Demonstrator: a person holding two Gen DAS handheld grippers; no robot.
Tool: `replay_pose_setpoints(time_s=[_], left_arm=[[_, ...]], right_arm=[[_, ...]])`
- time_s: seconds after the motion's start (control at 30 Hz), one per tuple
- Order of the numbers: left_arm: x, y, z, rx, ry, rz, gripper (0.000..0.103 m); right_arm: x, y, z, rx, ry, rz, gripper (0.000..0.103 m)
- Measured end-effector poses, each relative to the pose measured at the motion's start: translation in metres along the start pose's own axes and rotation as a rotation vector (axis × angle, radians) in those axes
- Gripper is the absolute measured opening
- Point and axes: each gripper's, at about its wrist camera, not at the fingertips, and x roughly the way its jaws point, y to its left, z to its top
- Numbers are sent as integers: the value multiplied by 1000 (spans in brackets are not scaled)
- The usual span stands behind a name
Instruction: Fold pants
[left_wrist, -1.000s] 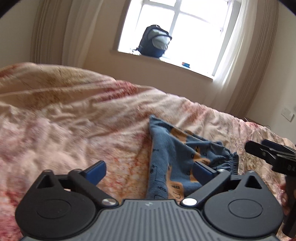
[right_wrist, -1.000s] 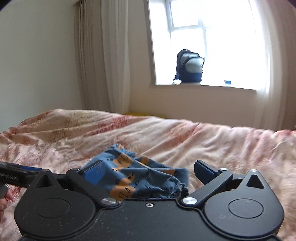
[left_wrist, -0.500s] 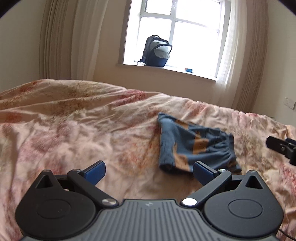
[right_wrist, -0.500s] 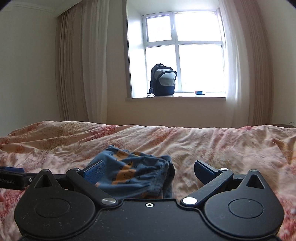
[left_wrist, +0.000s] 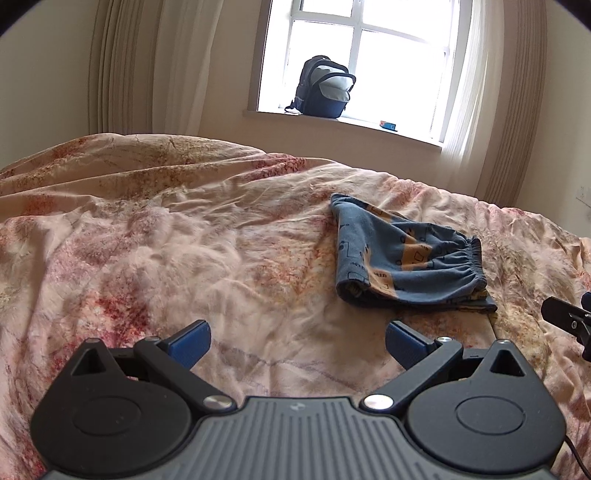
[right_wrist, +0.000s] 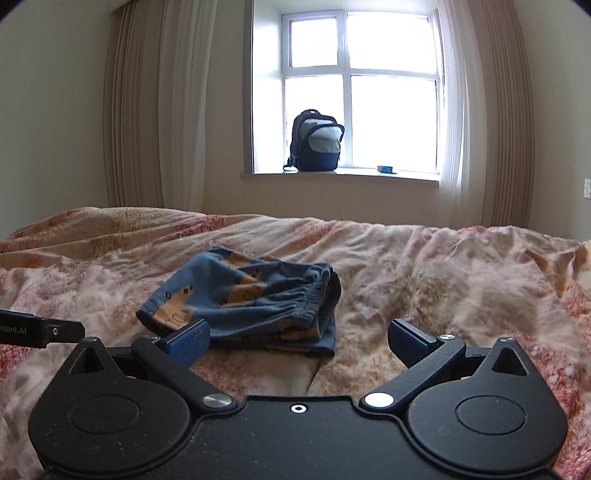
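The blue pants with orange print (left_wrist: 402, 258) lie folded in a compact bundle on the bed, elastic waistband to the right. They also show in the right wrist view (right_wrist: 251, 299). My left gripper (left_wrist: 297, 343) is open and empty, held back from the bundle, which lies ahead to its right. My right gripper (right_wrist: 297, 341) is open and empty, just short of the bundle's near edge. The tip of the right gripper (left_wrist: 565, 319) shows at the right edge of the left wrist view, and the left gripper (right_wrist: 40, 328) at the left edge of the right wrist view.
The bed is covered by a wrinkled pink floral duvet (left_wrist: 184, 240). A dark backpack (right_wrist: 316, 146) and a small blue item (right_wrist: 387, 169) sit on the windowsill. Curtains (right_wrist: 155, 122) hang at both sides of the window.
Both grippers have pulled back and away from the pants, which now lie free on the duvet farther ahead. Both stayed open.
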Motion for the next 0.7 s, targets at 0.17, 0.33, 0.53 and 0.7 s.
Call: replay_pose_setpoints(time_s=[0.17, 0.33, 0.53, 0.7], left_arm=[[4, 2, -3, -9, 16, -7, 103], [6, 5, -4, -15, 25, -12, 103], [6, 7, -4, -23, 26, -9, 103], [6, 5, -3, -20, 34, 13, 103]], right_arm=[[3, -1, -1, 6, 15, -5, 102], [4, 0, -1, -1, 20, -3, 102], [5, 1, -1, -5, 24, 2, 102], [6, 2, -1, -7, 26, 6, 102]])
